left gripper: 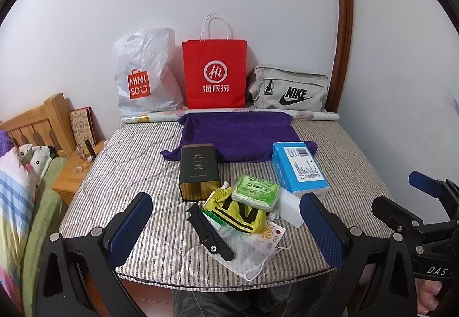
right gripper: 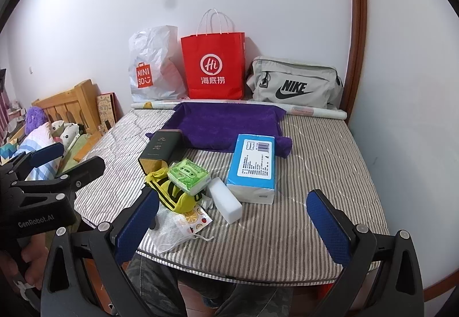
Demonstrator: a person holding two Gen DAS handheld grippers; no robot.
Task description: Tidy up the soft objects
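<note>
Against the wall at the top centre stand three containers: a red paper bag (left gripper: 214,73), a white plastic bag (left gripper: 145,73) left of it and a grey sports bag (left gripper: 288,89) to its right; their contents cannot be seen. A purple towel (left gripper: 235,136) lies spread on the striped bed (left gripper: 129,173) at frame centre, its long axis running left to right. Lower centre sits a jumble: blue tissue pack (left gripper: 298,168) pointing away from the camera, dark tin (left gripper: 198,170) on its side with the open end toward the camera, white sponge block (right gripper: 225,203), green tissue packet (left gripper: 255,191) atop a yellow sock (left gripper: 235,213), a face mask (left gripper: 252,248). The left gripper (left gripper: 226,228) and right gripper (right gripper: 232,225) both gape wide, empty.
</note>
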